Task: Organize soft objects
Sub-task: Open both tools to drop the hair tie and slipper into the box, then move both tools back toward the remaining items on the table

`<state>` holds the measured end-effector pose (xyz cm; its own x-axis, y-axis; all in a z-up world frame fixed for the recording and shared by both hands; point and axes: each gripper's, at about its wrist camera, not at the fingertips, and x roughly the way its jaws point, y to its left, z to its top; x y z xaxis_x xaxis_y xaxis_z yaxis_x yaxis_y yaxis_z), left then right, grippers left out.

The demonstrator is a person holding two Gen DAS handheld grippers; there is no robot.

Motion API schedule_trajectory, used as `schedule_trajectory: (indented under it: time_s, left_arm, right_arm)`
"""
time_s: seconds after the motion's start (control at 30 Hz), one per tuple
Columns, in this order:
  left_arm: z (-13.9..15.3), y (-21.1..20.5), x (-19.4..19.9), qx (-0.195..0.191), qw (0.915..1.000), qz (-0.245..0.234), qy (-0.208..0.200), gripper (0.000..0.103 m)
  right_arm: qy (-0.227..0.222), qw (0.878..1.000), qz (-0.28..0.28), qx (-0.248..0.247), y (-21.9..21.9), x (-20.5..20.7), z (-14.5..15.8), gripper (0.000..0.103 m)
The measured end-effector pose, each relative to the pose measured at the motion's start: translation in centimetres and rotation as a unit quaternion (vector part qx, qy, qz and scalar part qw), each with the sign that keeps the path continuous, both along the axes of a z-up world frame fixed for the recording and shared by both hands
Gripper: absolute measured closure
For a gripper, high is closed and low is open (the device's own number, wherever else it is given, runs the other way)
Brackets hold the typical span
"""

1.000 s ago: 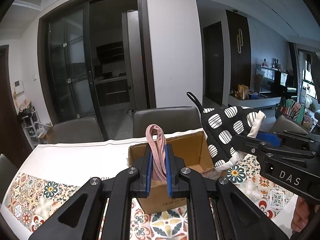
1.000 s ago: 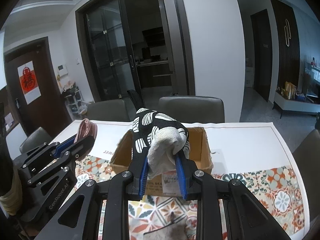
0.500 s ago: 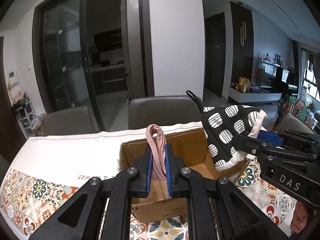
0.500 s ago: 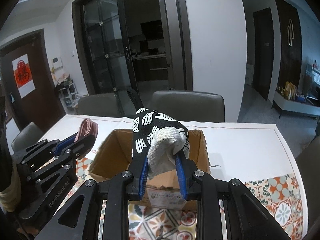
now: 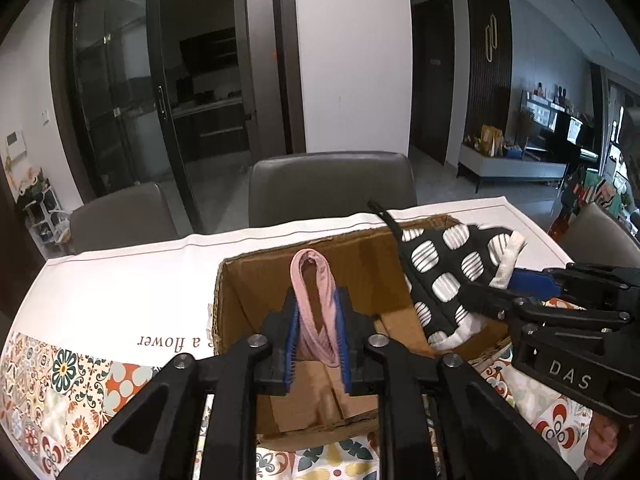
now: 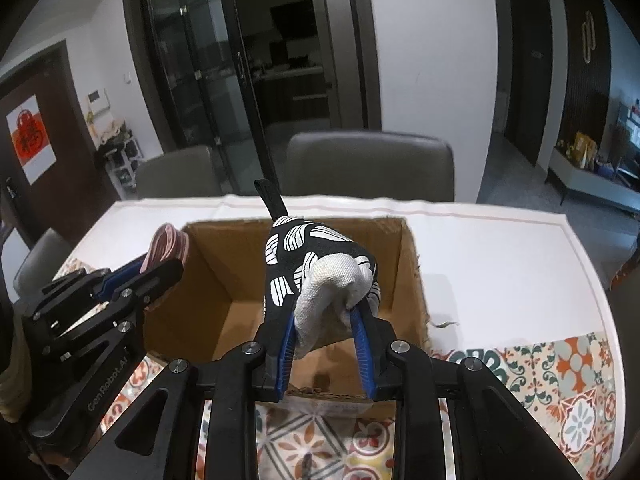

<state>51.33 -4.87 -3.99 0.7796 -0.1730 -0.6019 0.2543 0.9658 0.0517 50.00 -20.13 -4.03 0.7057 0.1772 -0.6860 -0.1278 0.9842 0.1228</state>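
My left gripper (image 5: 316, 320) is shut on a pink cloth loop (image 5: 310, 280) and holds it over the near left part of an open cardboard box (image 5: 256, 276). My right gripper (image 6: 326, 320) is shut on a black oven mitt with white spots (image 6: 308, 256) and holds it over the box's (image 6: 408, 276) open top. The mitt (image 5: 444, 272) shows at the right in the left wrist view, hanging over the box's right side. The left gripper (image 6: 160, 268) with the pink cloth (image 6: 168, 244) shows at the box's left wall in the right wrist view.
The box stands on a table with a white and patterned cloth (image 5: 120, 292). Grey chairs (image 5: 332, 184) stand along the far edge. A dark glass door and a white wall lie behind. The box floor (image 6: 248, 320) looks bare where it shows.
Both grippers have moved forward and lowered over the box. The box now sits nearer and larger in both views, with the pink cloth and the mitt above its opening.
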Motion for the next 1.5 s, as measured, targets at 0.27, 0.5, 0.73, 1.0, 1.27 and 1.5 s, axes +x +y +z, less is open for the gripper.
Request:
schedule_trajectory:
  time_s: [0.27,0.5,0.73,1.0,1.27,1.5]
  left_arm:
    - [-0.5,0.3,0.0,0.004,1.0000,0.001,0.008,0.053]
    - [-0.3,0.5,-0.1,0.006,0.9999,0.001,0.009,0.044]
    - [0.0,0.8,-0.6,0.003,0.9999,0.004,0.009,0.042]
    - [1.4,1.5,-3.3,-0.003,1.0000,0.004,-0.001,0.041]
    - [3.3,3.1,-7.1,-0.021,0.9997,0.009,-0.005,0.041]
    - [4.5,4.7,-10.8,-0.029,0.9993,0.020,-0.009,0.041]
  right_arm:
    - [0.039,0.999,0.011,0.012,-0.2,0.9,-1.5,0.054]
    - [0.044,0.999,0.013,0.004,-0.3,1.1,-1.5,0.052]
    - [0.030,1.000,-0.001,-0.007,-0.4,0.6,-0.8,0.041]
    - [0.017,1.000,-0.009,-0.011,-0.2,-1.2,0.5,0.041]
    - [-0.013,1.000,-0.011,-0.009,1.0,-5.5,3.0,0.041]
    - [-0.034,0.999,-0.005,-0.010,2.3,-9.3,4.7,0.041]
